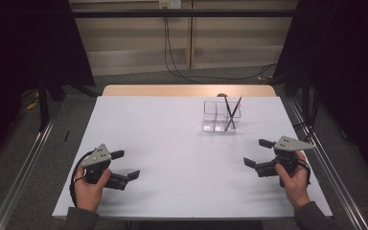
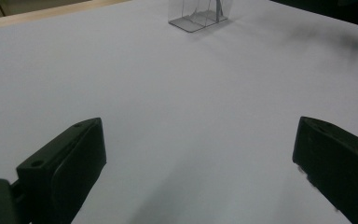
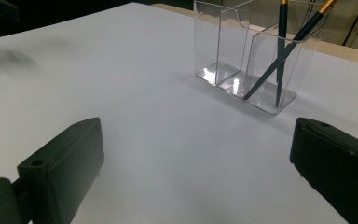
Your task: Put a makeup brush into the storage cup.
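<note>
White bench [image 1: 172,158] is seen bare between both tongs. Left tongs [image 1: 124,165] are held apart, well away. Two pens [image 1: 231,114] stand crossed in the clear holder [image 1: 220,116], nearer the spread right tongs [image 1: 258,153], ahead-left.

The holder [image 3: 242,60] ahead of the right gripper [image 1: 259,152] is clear glossy plastic with shiny walls. The two pens [image 3: 282,51] inside look smooth and dark, with gold metal-like ends. The table [image 1: 172,158] under both grippers is matt white, smooth
</note>
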A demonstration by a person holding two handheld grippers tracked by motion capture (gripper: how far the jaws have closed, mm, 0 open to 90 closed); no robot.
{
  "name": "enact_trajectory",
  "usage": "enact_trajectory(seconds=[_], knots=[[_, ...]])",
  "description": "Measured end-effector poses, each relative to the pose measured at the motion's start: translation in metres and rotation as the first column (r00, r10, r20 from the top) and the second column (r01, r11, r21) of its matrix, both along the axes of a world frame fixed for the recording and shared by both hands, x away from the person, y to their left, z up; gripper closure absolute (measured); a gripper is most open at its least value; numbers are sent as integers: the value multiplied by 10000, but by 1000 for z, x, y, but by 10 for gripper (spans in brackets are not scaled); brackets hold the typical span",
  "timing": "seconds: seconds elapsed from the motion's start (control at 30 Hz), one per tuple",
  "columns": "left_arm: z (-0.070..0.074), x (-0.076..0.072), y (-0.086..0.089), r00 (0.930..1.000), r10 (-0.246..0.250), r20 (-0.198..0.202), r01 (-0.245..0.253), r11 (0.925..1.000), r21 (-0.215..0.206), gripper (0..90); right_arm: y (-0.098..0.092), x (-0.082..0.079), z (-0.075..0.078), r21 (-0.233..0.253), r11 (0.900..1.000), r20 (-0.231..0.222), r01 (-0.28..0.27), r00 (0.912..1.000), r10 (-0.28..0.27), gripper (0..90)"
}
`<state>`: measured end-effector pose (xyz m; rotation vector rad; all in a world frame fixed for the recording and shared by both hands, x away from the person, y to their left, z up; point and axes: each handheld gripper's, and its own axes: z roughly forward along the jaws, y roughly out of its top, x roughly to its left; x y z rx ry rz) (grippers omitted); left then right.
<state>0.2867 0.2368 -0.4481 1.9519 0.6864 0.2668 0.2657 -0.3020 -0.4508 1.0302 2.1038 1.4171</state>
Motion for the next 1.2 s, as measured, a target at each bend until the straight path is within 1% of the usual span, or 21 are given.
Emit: enact_trajectory(seconds=[0.03,0.07,0.17,0.23,0.3,0.43,0.47,0.63,0.77,1.2], knots=[[0,0,0,10000,33,7,-33,10000,28,23,0,0,0,18,10000,12,5,10000,-5,24],[0,0,-1,10000,45,-18,-45,10000,-48,24,-1,-1,0,17,10000,-4,3,10000,-3,24],[0,0,-1,10000,53,-18,-53,10000,-30,24,-2,-3,1,40,10000,5,25,10000,-25,24],[0,1,0,10000,20,22,-20,10000,54,23,-3,-4,2,61,10000,18,34,10000,-34,24],[0,1,0,10000,-14,40,14,10000,17,24,-5,-4,1,48,10000,41,41,10000,-41,24],[0,1,0,10000,25,30,-25,10000,57,23,-7,-7,1,107,9999,-24,96,10000,-96,24],[0,1,0,10000,-10,36,10,10000,-7,24,-7,-7,1,78,9999,-6,109,9999,-109,24],[0,2,-1,10000,-35,21,35,10000,-57,23,-11,-10,1,84,9999,-56,89,9999,-88,25],[0,2,-1,10000,-37,49,37,10000,-36,24,-13,-13,0,33,9998,-84,175,9998,-174,25],[0,3,-1,10000,-43,62,43,10000,-58,24,-18,-20,-2,-16,10000,-222,97,9997,-97,25]])
